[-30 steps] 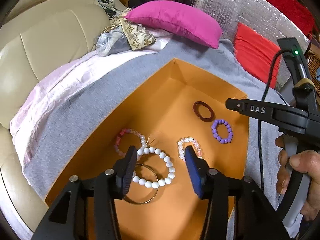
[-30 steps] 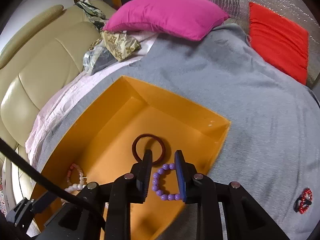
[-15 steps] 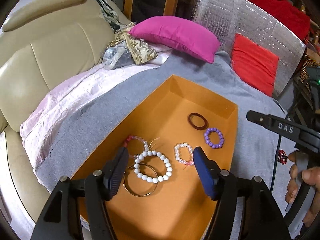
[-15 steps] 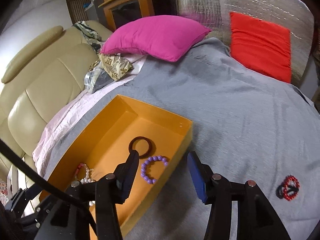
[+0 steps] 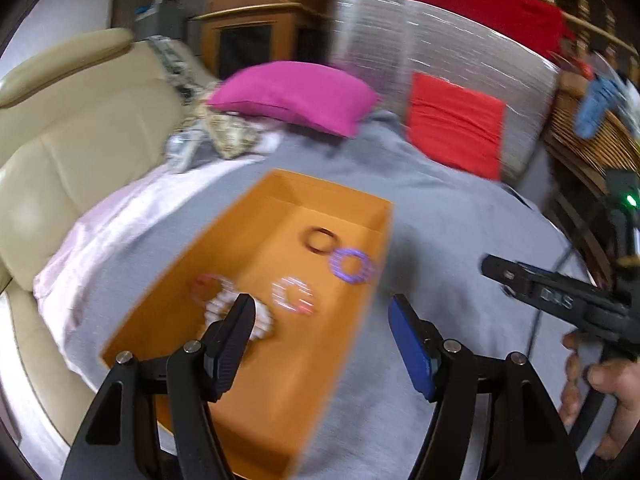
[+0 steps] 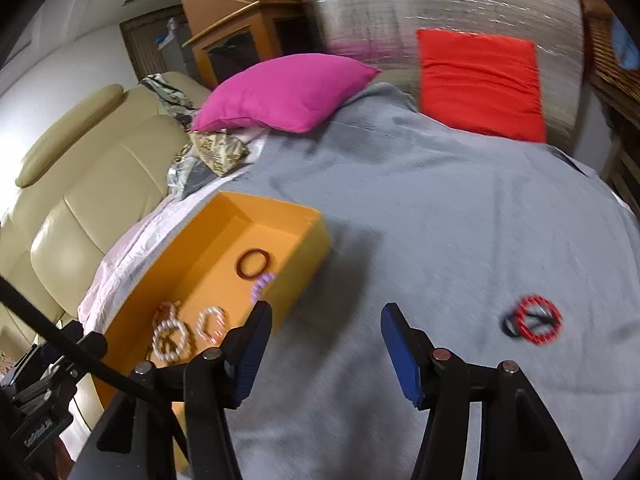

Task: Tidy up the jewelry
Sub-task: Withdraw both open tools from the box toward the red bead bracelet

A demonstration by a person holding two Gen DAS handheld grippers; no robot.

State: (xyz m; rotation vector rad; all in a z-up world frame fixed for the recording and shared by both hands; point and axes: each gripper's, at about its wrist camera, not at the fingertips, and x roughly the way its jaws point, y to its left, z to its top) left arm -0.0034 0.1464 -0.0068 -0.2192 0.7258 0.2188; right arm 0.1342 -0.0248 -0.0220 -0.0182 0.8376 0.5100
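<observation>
An orange box lies on the grey blanket. In it are a brown ring, a purple bead bracelet, a white-and-pink bracelet and a white bead bracelet. My left gripper hovers open above the box's near right side, holding nothing. The jaws of my right gripper are opening over bare blanket just right of the box, with nothing between them. To its right a red bead bracelet lies on a small black ring.
A pink pillow and a red cushion sit at the back against a silver foil panel. A beige sofa and a pale pink sheet lie left of the box. A hand holds the right tool.
Both grippers have drawn back and up from the box with their jaws spreading. The right one left the purple bracelet in the box and swung right over the blanket.
</observation>
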